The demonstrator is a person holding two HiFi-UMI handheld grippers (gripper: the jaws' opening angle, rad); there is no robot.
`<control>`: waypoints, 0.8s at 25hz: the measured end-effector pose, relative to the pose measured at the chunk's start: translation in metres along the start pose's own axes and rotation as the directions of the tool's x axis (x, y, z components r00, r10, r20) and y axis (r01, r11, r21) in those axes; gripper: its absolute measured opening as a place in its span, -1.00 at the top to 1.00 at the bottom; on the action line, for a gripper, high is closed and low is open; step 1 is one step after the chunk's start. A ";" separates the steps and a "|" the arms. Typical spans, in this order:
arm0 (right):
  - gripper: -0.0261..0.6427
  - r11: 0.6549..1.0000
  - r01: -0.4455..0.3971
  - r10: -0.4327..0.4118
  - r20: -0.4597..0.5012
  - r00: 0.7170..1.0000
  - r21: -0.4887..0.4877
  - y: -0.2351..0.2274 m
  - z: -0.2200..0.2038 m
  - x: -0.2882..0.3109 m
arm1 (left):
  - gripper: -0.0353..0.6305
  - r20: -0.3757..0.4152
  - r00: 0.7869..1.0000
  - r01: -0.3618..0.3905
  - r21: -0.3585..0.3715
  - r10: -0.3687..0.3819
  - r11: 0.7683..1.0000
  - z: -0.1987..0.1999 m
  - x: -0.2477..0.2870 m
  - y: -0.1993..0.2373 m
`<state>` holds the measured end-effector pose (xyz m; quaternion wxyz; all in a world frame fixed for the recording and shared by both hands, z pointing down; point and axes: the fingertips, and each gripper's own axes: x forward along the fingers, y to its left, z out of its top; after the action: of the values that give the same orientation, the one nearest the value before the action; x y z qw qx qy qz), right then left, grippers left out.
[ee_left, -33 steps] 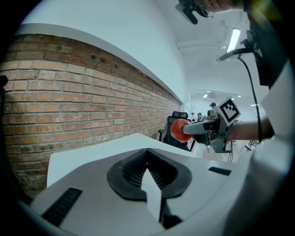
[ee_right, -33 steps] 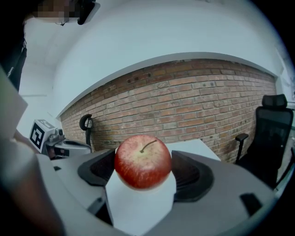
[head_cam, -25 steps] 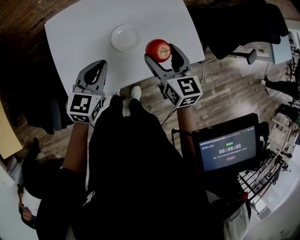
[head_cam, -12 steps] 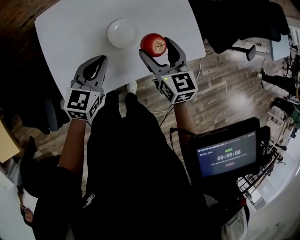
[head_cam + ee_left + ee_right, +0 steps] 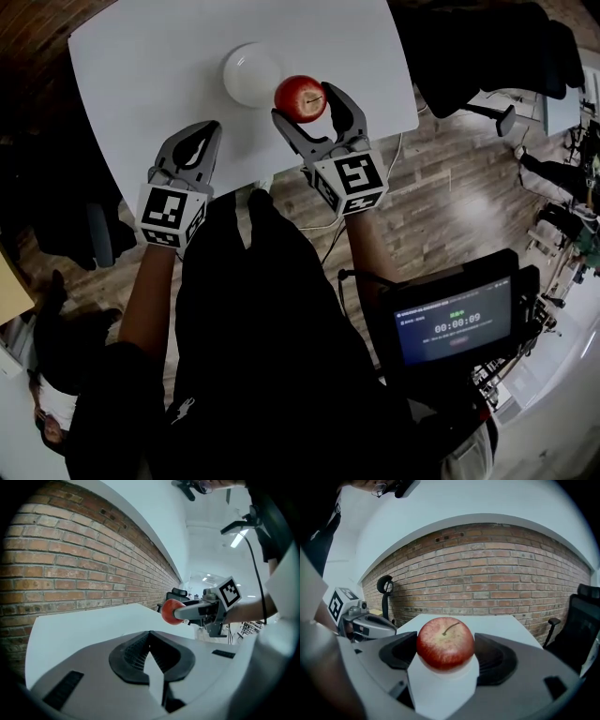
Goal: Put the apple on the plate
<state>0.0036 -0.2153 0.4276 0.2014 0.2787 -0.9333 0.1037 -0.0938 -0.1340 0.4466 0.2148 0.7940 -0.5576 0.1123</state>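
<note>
The red apple (image 5: pixel 300 97) sits between the jaws of my right gripper (image 5: pixel 304 101), which is shut on it and holds it above the white table (image 5: pixel 150 66). In the head view the apple overlaps the right rim of the small white plate (image 5: pixel 247 73). The right gripper view shows the apple (image 5: pixel 445 643) stem up between the black pads (image 5: pixel 397 652). My left gripper (image 5: pixel 202 131) hovers over the table's near edge, left of the apple, shut and holding nothing. From the left gripper view, the apple (image 5: pixel 170 611) hangs ahead in the right gripper (image 5: pixel 206 612).
A brick wall (image 5: pixel 487 573) runs behind the table. Black office chairs stand at the far right (image 5: pixel 587 620) and far left (image 5: pixel 385 587). A screen with a timer (image 5: pixel 454 321) is at my lower right, over wooden floor (image 5: pixel 450 169).
My right gripper has carried the apple left and away from me, from beside the plate to its right rim. The left gripper has stayed near the table's front edge.
</note>
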 end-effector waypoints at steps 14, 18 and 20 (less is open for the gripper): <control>-0.21 0.999 -0.032 0.030 -0.073 0.997 -0.025 0.003 -0.028 0.047 | 0.88 -0.023 1.000 -0.014 -0.019 0.014 1.000 -0.017 0.017 0.015; -0.21 0.999 -0.034 0.029 -0.105 0.994 -0.041 0.002 -0.040 0.059 | 0.88 -0.026 1.000 0.003 -0.021 -0.004 1.000 -0.020 0.022 0.014; -0.21 0.998 -0.034 0.029 -0.113 0.993 -0.043 0.000 -0.044 0.064 | 0.88 -0.028 1.000 0.005 -0.026 -0.006 1.000 -0.021 0.024 0.015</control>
<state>-0.0316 -0.2325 0.4950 0.2584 0.2528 -0.9269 0.1013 -0.0978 -0.1486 0.4783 0.2330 0.7910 -0.5538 0.1156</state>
